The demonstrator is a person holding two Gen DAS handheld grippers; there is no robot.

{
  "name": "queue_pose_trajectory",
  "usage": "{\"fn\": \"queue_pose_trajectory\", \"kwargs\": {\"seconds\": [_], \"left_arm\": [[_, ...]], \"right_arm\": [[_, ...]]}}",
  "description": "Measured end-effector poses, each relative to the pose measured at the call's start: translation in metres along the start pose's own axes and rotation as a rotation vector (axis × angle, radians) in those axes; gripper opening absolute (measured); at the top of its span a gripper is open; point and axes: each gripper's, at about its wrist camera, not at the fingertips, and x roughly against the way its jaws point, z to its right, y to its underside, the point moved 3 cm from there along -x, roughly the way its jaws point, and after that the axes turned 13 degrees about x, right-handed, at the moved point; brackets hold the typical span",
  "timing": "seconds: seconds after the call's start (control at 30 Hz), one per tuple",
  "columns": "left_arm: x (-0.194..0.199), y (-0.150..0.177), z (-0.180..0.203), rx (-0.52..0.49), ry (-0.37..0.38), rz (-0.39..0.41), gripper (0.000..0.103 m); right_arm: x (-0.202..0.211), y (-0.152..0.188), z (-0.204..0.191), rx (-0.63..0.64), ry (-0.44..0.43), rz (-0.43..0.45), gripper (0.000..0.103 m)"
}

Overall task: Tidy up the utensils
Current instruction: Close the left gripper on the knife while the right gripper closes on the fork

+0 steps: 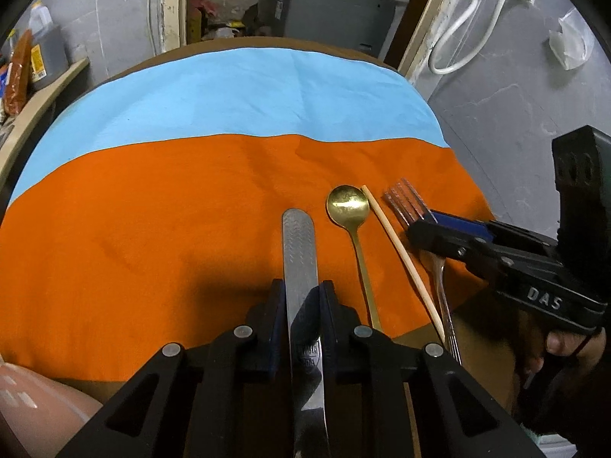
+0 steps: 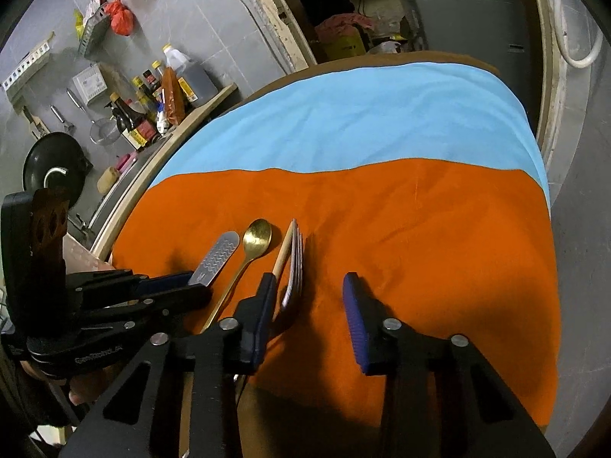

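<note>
The left gripper [image 1: 301,305] has its two fingers closed on a silver table knife [image 1: 299,252], clamping it partway along so that the rounded, wave-patterned blade end sticks out ahead over the orange cloth [image 1: 152,229]. Taking that knife as the landmark, a gold spoon [image 1: 348,206] lies just to its right with its round bowl pointing the same way, away from the person, and its thin handle running back toward the table edge. Right of the spoon, and nearly parallel, lies a single pale wooden chopstick [image 1: 401,252]. Farther right again is a silver fork [image 1: 408,206], tines pointing away; in the right wrist view it seems tipped up on its side, right beside the chopstick. The right gripper [image 2: 309,305] hovers at the fork with its fingers spread wide apart and nothing clamped; its left finger [image 2: 263,305] sits against the fork's neck and the chopstick, while the other blue pad stands off over bare orange cloth. All four utensils rest on the near, orange cloth; beyond the knife's tip a light blue cloth [image 1: 236,91] covers the far side of the brown table [image 1: 481,339].
</note>
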Motion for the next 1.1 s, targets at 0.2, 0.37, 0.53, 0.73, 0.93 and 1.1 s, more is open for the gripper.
{"fn": "queue_pose_trajectory", "kwargs": {"seconds": [0.2, 0.37, 0.53, 0.73, 0.93, 1.1], "left_arm": [[0.001, 0.004, 0.009, -0.021, 0.009, -0.005, 0.016], [0.003, 0.009, 0.016, -0.039, 0.018, -0.016, 0.016], [-0.001, 0.01, 0.023, -0.109, -0.032, -0.042, 0.017], [-0.002, 0.004, 0.019, -0.104, -0.008, -0.094, 0.017], [0.003, 0.011, 0.018, -0.079, 0.004, -0.064, 0.016], [0.011, 0.019, 0.013, -0.042, 0.02, -0.06, 0.016]], "right_arm": [[-0.004, -0.002, 0.005, -0.002, -0.01, -0.018, 0.012], [-0.004, -0.002, 0.005, -0.001, -0.011, -0.018, 0.012], [-0.002, 0.0, 0.005, 0.008, -0.017, -0.036, 0.012], [-0.004, -0.002, 0.009, -0.03, -0.049, -0.05, 0.012], [0.001, 0.003, -0.004, -0.013, -0.038, -0.041, 0.005], [0.008, 0.011, -0.008, -0.027, -0.035, -0.036, 0.005]]}}
